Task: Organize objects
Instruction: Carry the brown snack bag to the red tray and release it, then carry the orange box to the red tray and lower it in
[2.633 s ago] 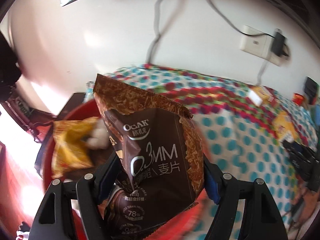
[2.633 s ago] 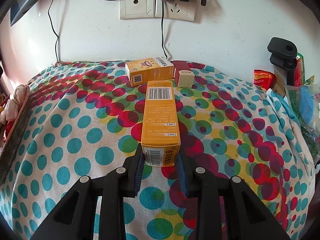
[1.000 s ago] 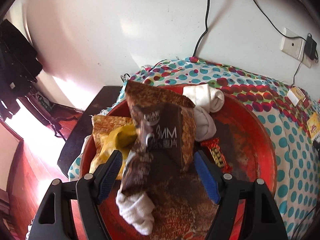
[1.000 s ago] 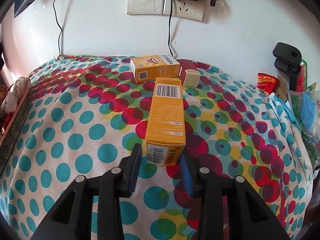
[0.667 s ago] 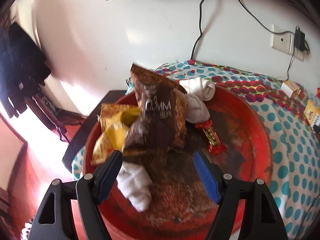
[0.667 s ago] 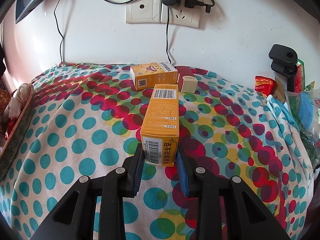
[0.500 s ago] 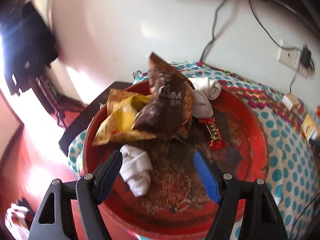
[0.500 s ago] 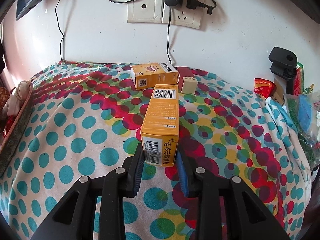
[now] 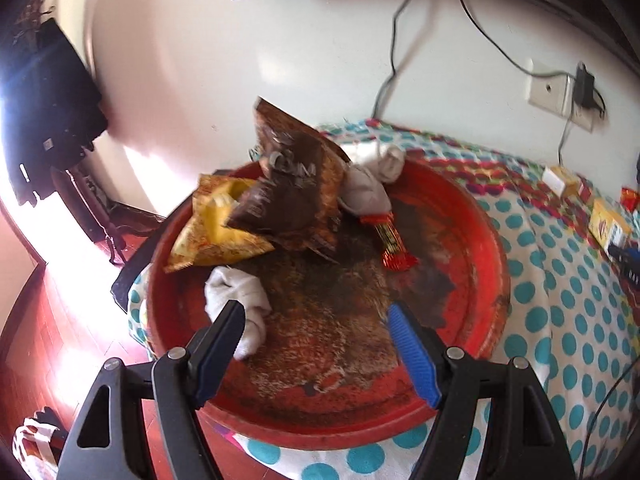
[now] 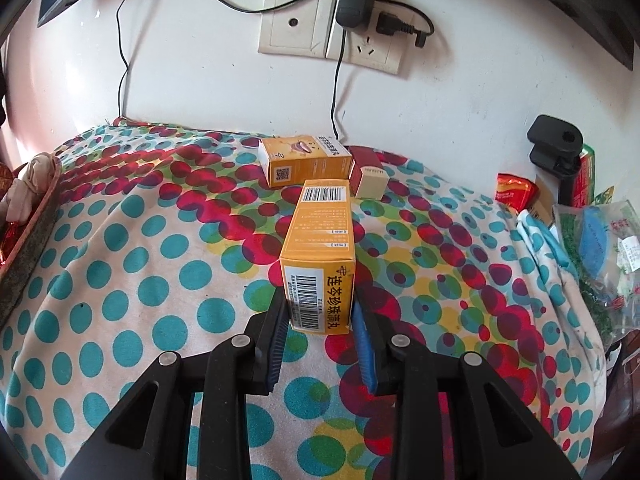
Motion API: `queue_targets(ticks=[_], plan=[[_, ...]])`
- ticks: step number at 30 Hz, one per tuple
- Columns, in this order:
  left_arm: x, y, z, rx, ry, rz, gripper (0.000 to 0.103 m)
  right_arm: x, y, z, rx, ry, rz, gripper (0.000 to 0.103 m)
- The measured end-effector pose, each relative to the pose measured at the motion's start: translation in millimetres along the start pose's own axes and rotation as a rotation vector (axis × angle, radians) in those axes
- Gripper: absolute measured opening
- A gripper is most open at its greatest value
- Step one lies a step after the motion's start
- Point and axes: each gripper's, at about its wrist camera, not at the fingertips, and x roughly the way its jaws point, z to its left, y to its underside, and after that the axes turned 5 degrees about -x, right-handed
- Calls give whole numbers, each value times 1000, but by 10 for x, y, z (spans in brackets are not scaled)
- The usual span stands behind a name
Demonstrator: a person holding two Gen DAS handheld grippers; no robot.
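I am holding the right tool (image 10: 320,320) closed on the near end of an orange medicine box (image 10: 320,256), lying on the dotted tabletop cloth (image 10: 120,280). It is looking light, stiff but crushable, so the side walls are the right place. The left tool (image 9: 316,344) is hanging open and empty over the red basin (image 9: 492,240).

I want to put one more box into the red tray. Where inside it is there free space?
The red tray is bare in its near and right parts, between the white sock and the red candy. The far-left side is crowded with the brown bag and yellow bag.
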Motion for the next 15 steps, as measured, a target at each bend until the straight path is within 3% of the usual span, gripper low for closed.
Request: queue_targets(ticks=[5, 15], plan=[[-14, 20, -62, 41, 21, -17, 76, -42, -4, 61, -27, 1, -19, 29], [19, 13, -27, 31, 35, -7, 77, -308, -94, 354, -34, -114, -43, 28]])
